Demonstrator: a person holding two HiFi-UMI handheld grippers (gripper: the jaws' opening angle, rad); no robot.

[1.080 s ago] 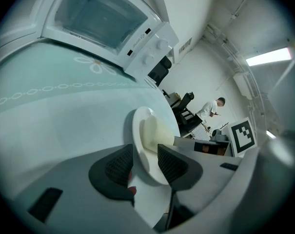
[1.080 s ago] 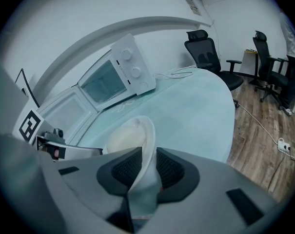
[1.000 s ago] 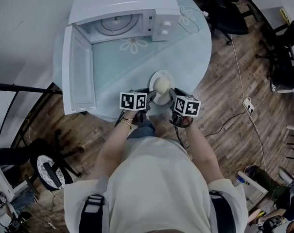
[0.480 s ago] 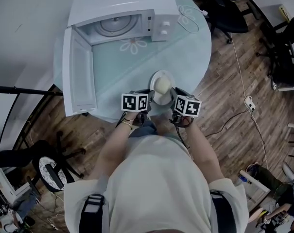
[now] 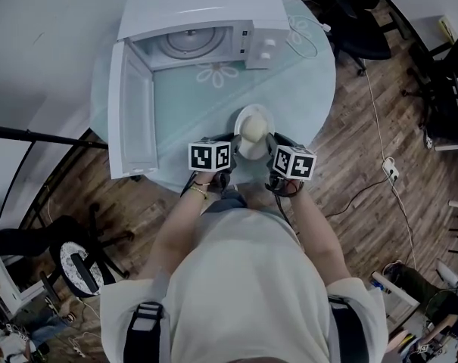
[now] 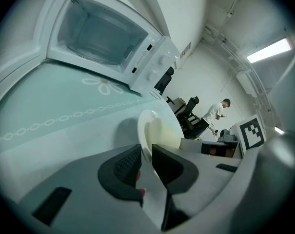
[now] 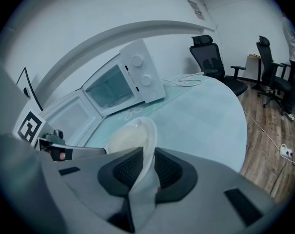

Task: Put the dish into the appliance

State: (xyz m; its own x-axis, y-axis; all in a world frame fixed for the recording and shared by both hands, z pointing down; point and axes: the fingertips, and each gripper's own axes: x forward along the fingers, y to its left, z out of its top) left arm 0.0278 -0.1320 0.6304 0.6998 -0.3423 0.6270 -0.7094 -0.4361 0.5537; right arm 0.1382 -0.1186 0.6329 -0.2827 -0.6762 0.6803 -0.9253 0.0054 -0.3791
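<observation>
Status: plate (image 5: 260,113) at counter (image 5: 304,74) near edge, well short of the open microwave (image 5: 191,40). The left hand-held gripper (image 6: 146,152) and right hand-held gripper (image 7: 148,165) are each clamped on its rim. Risk: an uneven lift tilts the plate and the pale food lump (image 5: 251,130) rolls off.

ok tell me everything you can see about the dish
The dish is a small round white plate, glossy like ceramic, carrying a pale cream lump of food. It lies level near the front edge of the pale green table, before the open microwave. The left gripper clamps its left rim, the right gripper its right rim. Whether it is lifted cannot be told.
</observation>
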